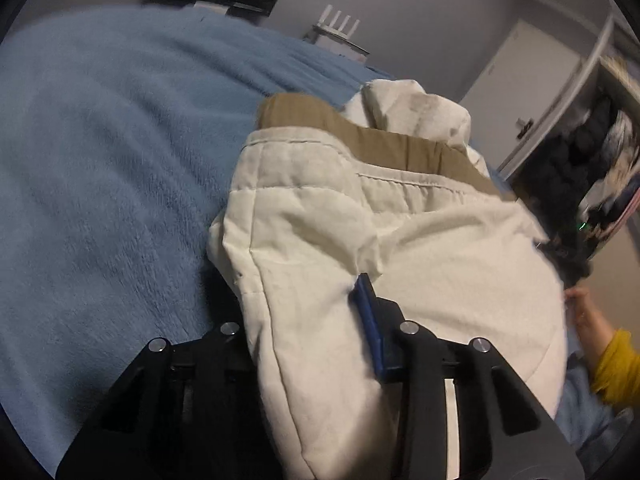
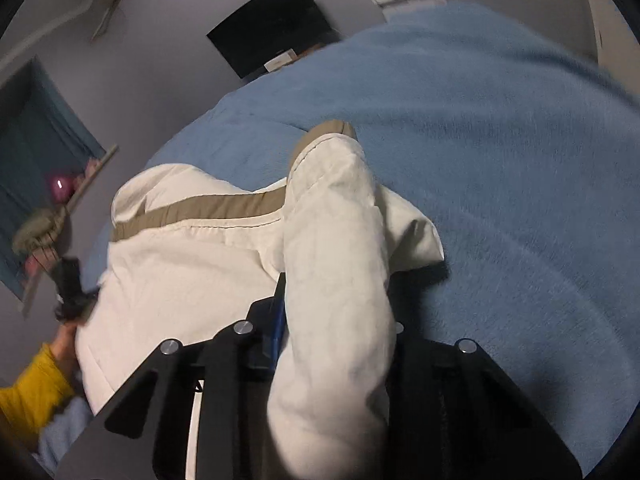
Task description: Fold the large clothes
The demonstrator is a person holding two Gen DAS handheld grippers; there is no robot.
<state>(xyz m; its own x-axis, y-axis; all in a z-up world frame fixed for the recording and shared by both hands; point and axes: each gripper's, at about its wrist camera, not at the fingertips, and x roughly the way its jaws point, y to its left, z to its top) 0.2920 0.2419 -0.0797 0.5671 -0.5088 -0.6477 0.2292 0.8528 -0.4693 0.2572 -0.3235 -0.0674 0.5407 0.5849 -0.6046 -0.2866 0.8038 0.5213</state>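
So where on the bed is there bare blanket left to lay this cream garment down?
The blue blanket lies bare left of the cream garment in the left wrist view, and right of and beyond it in the right wrist view. It is crowded at the near edge, where the left gripper and right gripper each clamp a fold.

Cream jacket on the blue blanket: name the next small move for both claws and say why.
Probably lift both claws together and carry the near edge toward the tan-lined far edge. The left claw and right claw each have a thick bunch of the cream jacket between their fingers, and the rest lies rumpled on the blue blanket, not yet folded flat.
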